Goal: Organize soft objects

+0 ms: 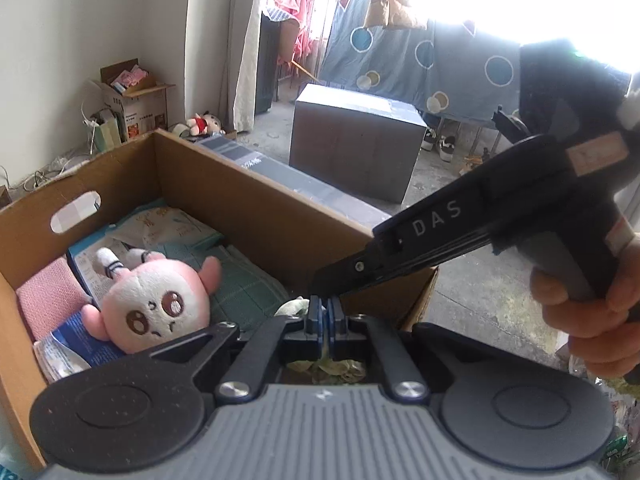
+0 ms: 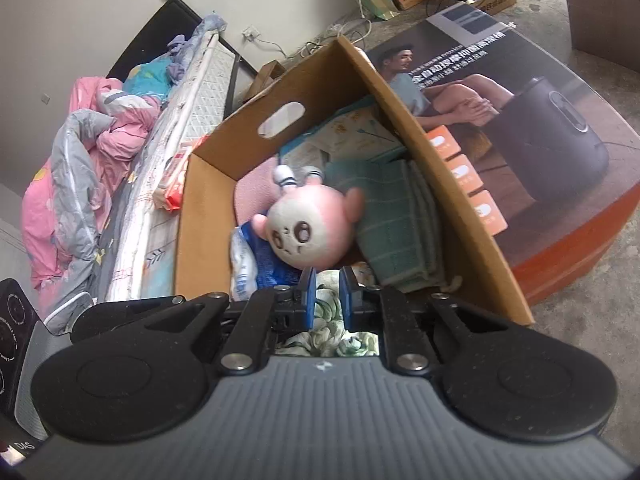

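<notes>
An open cardboard box [image 1: 224,184] holds a pink plush toy [image 1: 156,304], a folded green cloth [image 1: 244,284], a pink cloth [image 1: 52,300] and blue-white packets. The box also shows in the right wrist view [image 2: 444,184], with the plush [image 2: 312,228] and green cloth [image 2: 396,224] inside. My left gripper [image 1: 327,320] is shut on a green-and-white patterned cloth [image 1: 332,366] at the box's near edge. My right gripper [image 2: 327,296] grips the same patterned cloth [image 2: 332,332] between its blue pads, over the box's near end. The right gripper's body [image 1: 480,224] reaches in from the right in the left wrist view.
A large printed carton [image 2: 520,100] lies beside the box on the right. A dark box [image 1: 356,144] stands on the concrete floor behind. A bed with pink and grey bedding [image 2: 88,152] is at the left. Boxes and a doll [image 1: 204,122] sit by the far wall.
</notes>
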Tool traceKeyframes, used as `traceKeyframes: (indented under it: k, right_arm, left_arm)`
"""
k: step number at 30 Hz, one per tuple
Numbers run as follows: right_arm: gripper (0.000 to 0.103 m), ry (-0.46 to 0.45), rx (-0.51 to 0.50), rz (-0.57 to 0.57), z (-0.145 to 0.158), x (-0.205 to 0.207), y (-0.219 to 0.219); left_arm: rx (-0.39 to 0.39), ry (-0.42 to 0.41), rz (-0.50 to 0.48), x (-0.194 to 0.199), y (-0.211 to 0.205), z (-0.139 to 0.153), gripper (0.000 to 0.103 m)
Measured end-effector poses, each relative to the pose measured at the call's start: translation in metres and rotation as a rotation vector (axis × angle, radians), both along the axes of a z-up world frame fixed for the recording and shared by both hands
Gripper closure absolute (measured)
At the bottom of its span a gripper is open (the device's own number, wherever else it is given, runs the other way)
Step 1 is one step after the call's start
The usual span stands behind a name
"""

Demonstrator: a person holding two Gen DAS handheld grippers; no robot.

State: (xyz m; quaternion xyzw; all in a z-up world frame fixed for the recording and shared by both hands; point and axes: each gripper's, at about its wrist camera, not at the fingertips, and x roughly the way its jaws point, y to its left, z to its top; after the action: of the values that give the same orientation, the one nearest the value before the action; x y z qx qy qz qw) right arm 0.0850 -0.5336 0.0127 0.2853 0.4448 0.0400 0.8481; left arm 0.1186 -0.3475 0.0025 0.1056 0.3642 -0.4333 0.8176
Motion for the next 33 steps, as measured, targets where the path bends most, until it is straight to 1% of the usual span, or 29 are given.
traceKeyframes:
  k: [1,2,3,4,6,8,10,12,14,15,16,17,19,20,21,22,23,25,28,30,32,33]
  right_arm:
    - [0.090,0.005,-0.017,-0.012,-0.006,-0.001,-0.002]
    - [0.090,0.004,-0.021,-0.019,-0.010,-0.003,-0.006]
    - [0.090,0.000,-0.016,-0.025,-0.012,-0.005,-0.008]
    - [0.089,-0.004,-0.007,-0.028,-0.014,-0.006,-0.010]
    - [0.088,-0.020,0.009,-0.035,-0.015,-0.008,-0.014]
    - [0.085,-0.036,0.013,-0.045,-0.013,-0.009,-0.015]
    - [0.082,-0.055,0.015,-0.056,-0.009,-0.009,-0.013]
    - [0.079,-0.083,0.020,-0.070,-0.004,-0.015,-0.011]
    - [0.072,-0.120,0.021,-0.090,0.003,-0.026,-0.008]
    - [0.071,-0.141,0.020,-0.104,0.006,-0.032,-0.007]
    - [0.066,-0.160,0.017,-0.117,0.009,-0.038,-0.005]
    - [0.058,-0.182,0.014,-0.134,0.013,-0.045,-0.004]
    - [0.050,-0.230,0.006,-0.170,0.019,-0.060,0.001]
    - [0.047,-0.253,0.000,-0.184,0.021,-0.068,0.005]
    - [0.045,-0.273,-0.007,-0.197,0.023,-0.075,0.008]
    - [0.039,-0.290,-0.015,-0.207,0.025,-0.081,0.014]
    - [0.030,-0.303,-0.026,-0.217,0.026,-0.087,0.020]
    - [0.025,-0.330,-0.069,-0.226,0.027,-0.097,0.038]
    - [0.017,-0.336,-0.147,-0.205,0.027,-0.104,0.072]
    - [0.015,-0.332,-0.206,-0.182,0.026,-0.105,0.097]
    - [0.006,-0.320,-0.284,-0.158,0.025,-0.102,0.121]
    - [0.004,-0.315,-0.332,-0.147,0.025,-0.101,0.134]
  left_arm:
    - [0.005,0.024,0.010,0.005,0.000,-0.004,0.098]
    - [0.001,0.041,0.018,0.005,0.002,-0.004,0.095]
    - [-0.004,0.045,0.024,0.006,0.006,-0.004,0.086]
    - [-0.009,0.039,0.032,0.005,0.009,-0.001,0.079]
    - [-0.019,0.012,0.047,0.004,0.015,0.005,0.077]
    - [-0.029,-0.001,0.064,0.004,0.022,0.013,0.071]
    - [-0.044,-0.002,0.084,0.005,0.030,0.021,0.060]
    - [-0.054,-0.002,0.105,0.003,0.040,0.030,0.056]
    - [-0.062,-0.002,0.124,0.000,0.051,0.038,0.051]
    - [-0.068,-0.005,0.134,-0.003,0.057,0.042,0.047]
    - [-0.072,-0.009,0.143,-0.004,0.064,0.047,0.042]
    - [-0.077,-0.014,0.156,-0.007,0.072,0.051,0.039]
    - [-0.084,-0.024,0.189,-0.013,0.088,0.061,0.031]
    - [-0.084,-0.028,0.202,-0.015,0.096,0.065,0.028]
    - [-0.082,-0.034,0.221,-0.018,0.105,0.069,0.021]
    - [-0.078,-0.038,0.245,-0.021,0.115,0.073,0.017]
    - [-0.072,-0.043,0.269,-0.025,0.125,0.076,0.016]
    - [-0.060,-0.068,0.311,-0.033,0.146,0.081,0.007]
    - [-0.045,-0.103,0.404,-0.044,0.180,0.083,0.001]
    - [-0.028,-0.125,0.497,-0.051,0.201,0.082,0.000]
    - [0.012,-0.149,0.612,-0.059,0.220,0.079,0.000]
    - [0.037,-0.153,0.663,-0.062,0.227,0.077,0.000]
